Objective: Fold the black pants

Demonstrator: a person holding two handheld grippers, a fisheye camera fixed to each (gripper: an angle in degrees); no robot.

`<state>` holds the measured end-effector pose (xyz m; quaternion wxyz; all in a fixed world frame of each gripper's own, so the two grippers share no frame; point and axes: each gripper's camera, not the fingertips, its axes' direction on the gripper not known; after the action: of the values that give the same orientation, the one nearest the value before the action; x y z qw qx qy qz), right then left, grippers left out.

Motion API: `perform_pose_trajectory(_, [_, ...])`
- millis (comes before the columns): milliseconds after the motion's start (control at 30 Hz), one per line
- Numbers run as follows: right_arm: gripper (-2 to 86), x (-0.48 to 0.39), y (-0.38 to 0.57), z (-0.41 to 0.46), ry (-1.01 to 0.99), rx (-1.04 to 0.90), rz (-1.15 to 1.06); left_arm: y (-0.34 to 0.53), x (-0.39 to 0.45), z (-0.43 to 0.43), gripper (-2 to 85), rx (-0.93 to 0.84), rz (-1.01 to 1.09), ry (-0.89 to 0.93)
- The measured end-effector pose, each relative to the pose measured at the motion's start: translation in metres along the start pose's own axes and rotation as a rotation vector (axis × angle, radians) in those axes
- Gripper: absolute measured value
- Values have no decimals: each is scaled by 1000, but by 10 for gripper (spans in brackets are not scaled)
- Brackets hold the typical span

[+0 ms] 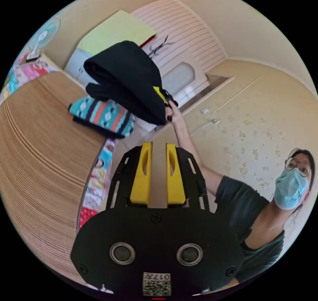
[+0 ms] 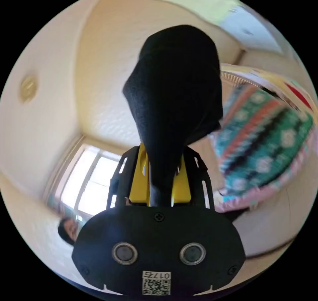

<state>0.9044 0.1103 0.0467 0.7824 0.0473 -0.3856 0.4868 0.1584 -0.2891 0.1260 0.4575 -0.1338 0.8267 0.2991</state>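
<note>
Black pants (image 1: 127, 77); teal-orange patterned cloth (image 1: 104, 115); yellow claws (image 1: 158, 149).

Cream walls (image 1: 265, 26), a bright window (image 2: 89, 178), a wooden table (image 1: 39, 155).

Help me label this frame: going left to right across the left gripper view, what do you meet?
Fan → wooden table → patterned folded cloth → black pants → right gripper holding them → person.
</note>
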Motion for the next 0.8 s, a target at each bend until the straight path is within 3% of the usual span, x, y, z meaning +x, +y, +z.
perform_pose_trajectory(67, [90,46,-4,7,216,-5,125,24,-39,42,51,-207,-136,-37])
perform_pose_trajectory(167, [116,72,12,10,86,108,99,82,-83,87,54,-478,-341,-192])
perform_pose_trajectory(267, [121,61,33,11,75,232,64,133,-97,93,55,-597,-488,-262])
perform_pose_trajectory(367, [116,26,74,6,244,451,23,171,-97,88,47,-738,-642,-336])
perform_pose_trajectory(467, [106,-36,119,44,564,564,-193,186,-81,82,12,-922,-712,-569])
perform_pose_trajectory(567, [79,-79,157,121,754,501,-394,196,-68,87,0,-1165,-749,-666])
perform_pose_trajectory(633, [52,-90,176,176,758,374,-480,203,-62,92,-3,-1301,-757,-718])
perform_pose_trajectory(733, [19,-89,207,270,614,69,-600,225,-53,99,-5,-1450,-756,-722])
perform_pose_trajectory(800, [12,-77,237,336,422,-167,-625,239,-43,94,-5,-1370,-743,-630])
